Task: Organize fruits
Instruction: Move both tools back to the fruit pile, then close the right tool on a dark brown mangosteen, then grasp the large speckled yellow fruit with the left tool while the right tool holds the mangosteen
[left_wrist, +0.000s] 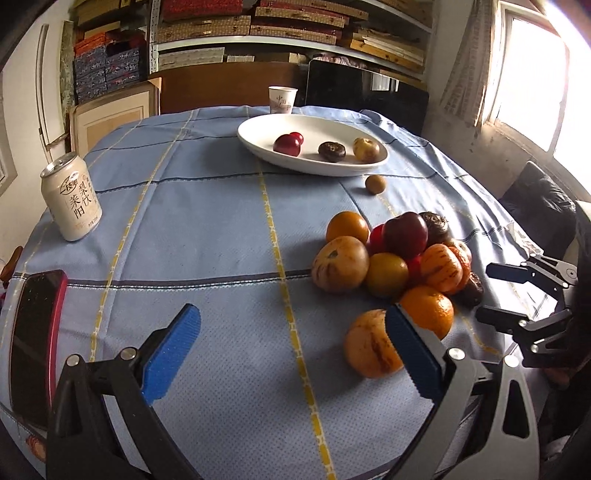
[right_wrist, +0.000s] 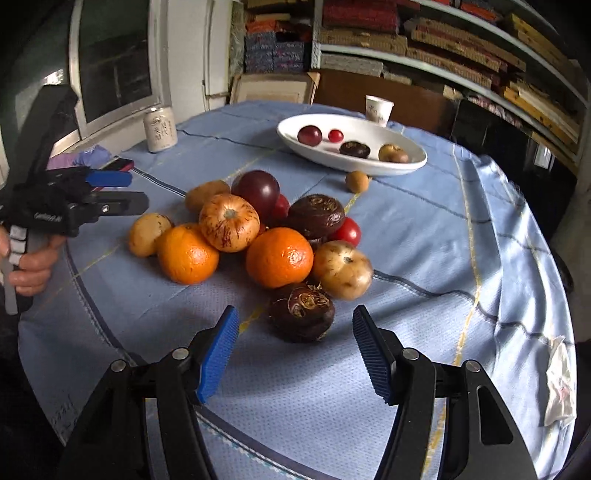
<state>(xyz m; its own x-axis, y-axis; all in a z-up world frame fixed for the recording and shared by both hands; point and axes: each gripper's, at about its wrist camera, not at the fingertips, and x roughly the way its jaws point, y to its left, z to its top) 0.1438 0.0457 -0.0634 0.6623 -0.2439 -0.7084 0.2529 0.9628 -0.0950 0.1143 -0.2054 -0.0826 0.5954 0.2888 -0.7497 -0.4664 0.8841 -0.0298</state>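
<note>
Fruit pile (right_wrist: 266, 236) mid-table; white dish (right_wrist: 413, 162) behind (four fruits in). Left gripper (left_wrist: 291, 350), right gripper (right_wrist: 295, 350): fingers apart, empty.

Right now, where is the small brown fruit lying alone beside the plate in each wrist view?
Left wrist: the small brown fruit lies right of centre in the upper half, on the cloth just below the plate's near rim.
Right wrist: it lies right of centre, upper half, just below the plate's near rim, beyond the fruit pile.
Shared landmark: the paper cup behind the plate.
</note>
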